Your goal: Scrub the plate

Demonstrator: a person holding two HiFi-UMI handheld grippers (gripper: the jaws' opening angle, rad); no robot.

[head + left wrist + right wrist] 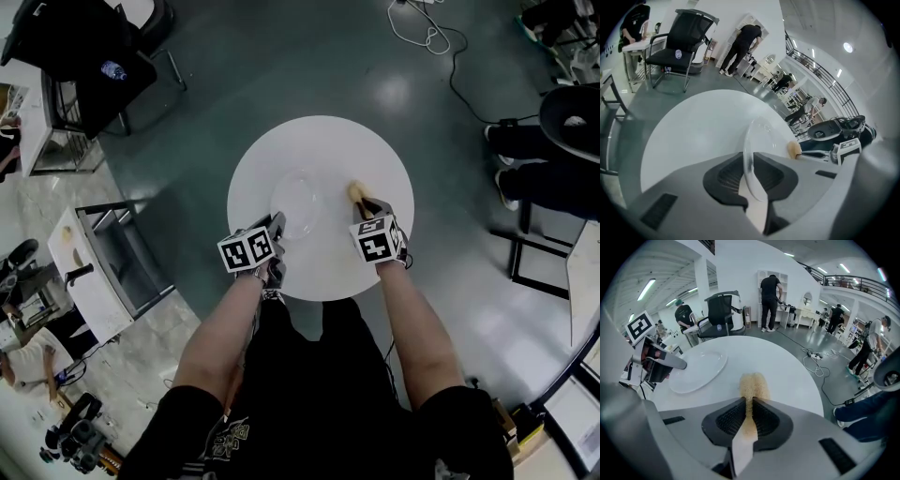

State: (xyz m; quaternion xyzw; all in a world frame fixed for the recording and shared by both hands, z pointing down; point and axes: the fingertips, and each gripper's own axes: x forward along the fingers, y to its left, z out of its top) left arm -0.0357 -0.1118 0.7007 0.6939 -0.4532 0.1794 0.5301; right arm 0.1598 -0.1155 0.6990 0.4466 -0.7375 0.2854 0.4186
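So the clear glass plate [298, 202] sits flat on the round white table [281, 141], a bit toward 9 o'clock of centre, and you just see the white tabletop through it. The left gripper [278, 223] comes in at the plate's 7 o'clock edge. From overhead the marker cubes cover the jaws, but the left gripper view looks right down them, and they're nipped onto the rim, glass edge-on between the black pads. The right gripper [361, 204] is squeezed on a tan scrubber [356, 193], with its fluffy end poking out onto the table at the plate's 3 o'clock, close but not touching. In the right gripper view the plate lies off at 10 o'clock.
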